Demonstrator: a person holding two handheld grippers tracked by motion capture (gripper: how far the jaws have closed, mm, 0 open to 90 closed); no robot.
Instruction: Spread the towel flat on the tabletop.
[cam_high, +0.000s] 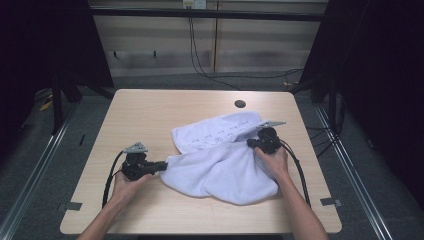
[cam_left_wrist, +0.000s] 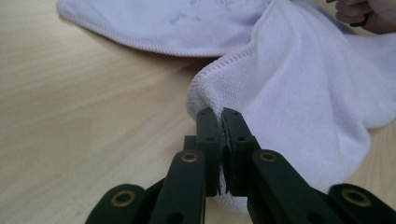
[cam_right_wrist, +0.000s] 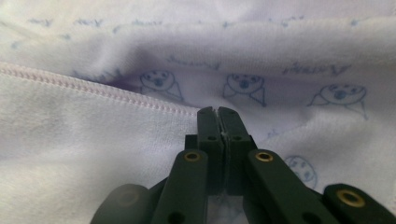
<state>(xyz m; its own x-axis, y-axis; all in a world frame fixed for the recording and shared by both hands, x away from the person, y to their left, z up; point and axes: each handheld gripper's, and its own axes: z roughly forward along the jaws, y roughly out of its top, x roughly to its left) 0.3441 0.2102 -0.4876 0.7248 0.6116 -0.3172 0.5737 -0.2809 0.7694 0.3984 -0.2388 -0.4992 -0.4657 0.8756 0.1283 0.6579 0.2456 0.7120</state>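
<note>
A pale lavender towel (cam_high: 220, 170) lies rumpled and partly folded over itself in the middle of the wooden table (cam_high: 150, 110). Its upper layer carries small printed animal faces (cam_right_wrist: 243, 84). My left gripper (cam_high: 162, 165) lies level at the towel's left corner and is shut on it. In the left gripper view the jaws (cam_left_wrist: 219, 114) pinch that fluffy corner (cam_left_wrist: 289, 93) just above the tabletop. My right gripper (cam_high: 251, 143) sits at the towel's right side, pointing left. In the right gripper view it (cam_right_wrist: 218, 112) is shut on the towel where the stitched hem (cam_right_wrist: 93, 91) ends.
A dark round hole (cam_high: 240, 104) sits in the table behind the towel. Black cables (cam_high: 200, 65) run over the floor beyond the far edge. Metal rails (cam_high: 350, 150) flank the table. The right hand (cam_left_wrist: 369, 14) shows at the top corner of the left gripper view.
</note>
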